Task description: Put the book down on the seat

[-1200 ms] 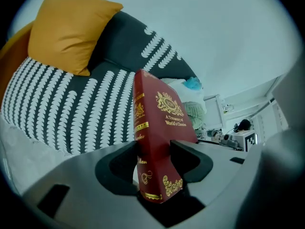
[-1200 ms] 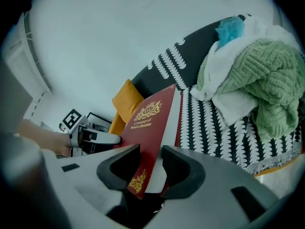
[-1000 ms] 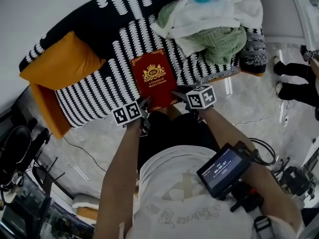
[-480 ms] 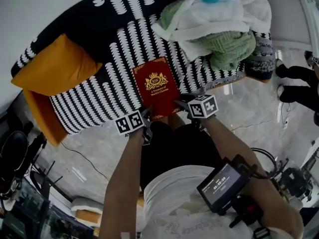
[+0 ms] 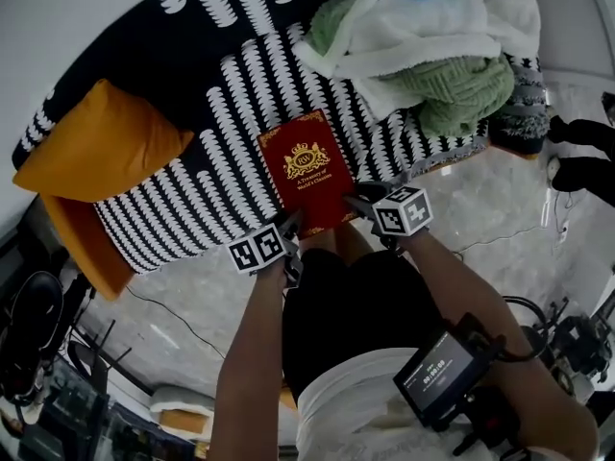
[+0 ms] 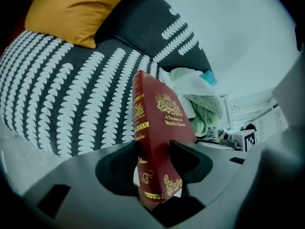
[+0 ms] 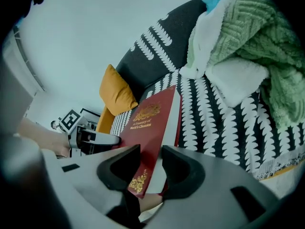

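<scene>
From the head view, the near edge of the book (image 5: pixel 306 169) is covered by the left gripper (image 5: pixel 289 224) and the right gripper (image 5: pixel 361 203). Its underside is out of sight, so whether it rests on the seat (image 5: pixel 216 152) cannot be told. In the left gripper view a jaw hides part of the spine's lower lettering. The heap of towels (image 5: pixel 432 46) is cut off by the top edge, and the dark shapes (image 5: pixel 581 152) at the right edge, perhaps shoes, are cropped too.

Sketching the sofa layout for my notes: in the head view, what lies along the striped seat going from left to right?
orange cushion → red book → green knitted blanket
</scene>
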`<action>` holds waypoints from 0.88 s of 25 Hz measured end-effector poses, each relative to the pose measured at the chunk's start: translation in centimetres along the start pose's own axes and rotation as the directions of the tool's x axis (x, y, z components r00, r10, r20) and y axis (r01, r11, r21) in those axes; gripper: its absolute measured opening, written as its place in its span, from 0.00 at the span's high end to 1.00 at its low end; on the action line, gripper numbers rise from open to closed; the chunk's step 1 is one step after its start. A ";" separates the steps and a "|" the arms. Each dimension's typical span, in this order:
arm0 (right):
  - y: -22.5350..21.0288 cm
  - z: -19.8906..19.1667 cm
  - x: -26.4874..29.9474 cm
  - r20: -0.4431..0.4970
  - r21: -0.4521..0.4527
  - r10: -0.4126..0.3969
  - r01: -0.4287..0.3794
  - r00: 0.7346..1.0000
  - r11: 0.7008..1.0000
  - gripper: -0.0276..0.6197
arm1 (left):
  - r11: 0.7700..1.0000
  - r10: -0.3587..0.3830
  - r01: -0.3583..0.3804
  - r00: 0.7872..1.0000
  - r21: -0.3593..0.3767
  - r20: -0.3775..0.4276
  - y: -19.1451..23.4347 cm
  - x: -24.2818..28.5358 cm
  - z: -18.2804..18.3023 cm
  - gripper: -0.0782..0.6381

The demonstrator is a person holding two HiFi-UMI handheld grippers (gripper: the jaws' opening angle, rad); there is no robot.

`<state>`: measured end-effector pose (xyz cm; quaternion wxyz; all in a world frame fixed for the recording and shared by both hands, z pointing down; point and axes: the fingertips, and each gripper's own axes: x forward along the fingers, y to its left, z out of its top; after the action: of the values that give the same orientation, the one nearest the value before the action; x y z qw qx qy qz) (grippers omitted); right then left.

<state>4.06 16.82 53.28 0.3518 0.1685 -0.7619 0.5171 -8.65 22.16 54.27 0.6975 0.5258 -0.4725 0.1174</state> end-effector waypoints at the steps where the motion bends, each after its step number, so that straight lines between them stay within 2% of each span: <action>1: -0.1 0.1 0.3 0.001 -0.010 -0.002 0.002 1.000 1.000 0.72 | 1.000 -0.001 0.001 1.000 0.006 0.004 0.2 0.1 0.2 0.59; 9: -2.1 1.3 0.9 0.026 -0.112 -0.017 0.020 1.000 0.994 0.72 | 0.998 -0.008 0.005 0.999 0.060 0.048 0.2 2.0 1.4 0.60; 13: -2.6 1.7 1.5 0.036 -0.166 -0.048 0.053 0.998 0.985 0.73 | 0.995 -0.025 0.022 0.999 0.095 0.038 0.6 3.0 2.1 0.60; 19: -7.1 2.3 3.7 0.044 -0.175 -0.094 0.100 0.995 0.980 0.73 | 0.989 -0.031 0.031 1.000 0.146 -0.004 1.8 7.9 4.0 0.60; 22: -7.8 3.1 4.2 0.055 -0.201 -0.100 0.110 0.993 0.973 0.73 | 0.985 -0.043 0.041 0.999 0.168 0.006 1.8 8.7 5.2 0.60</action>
<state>4.83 11.25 60.79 0.3769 0.1832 -0.8086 0.4130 -8.06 15.67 62.22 0.6507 0.5932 -0.4530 0.1398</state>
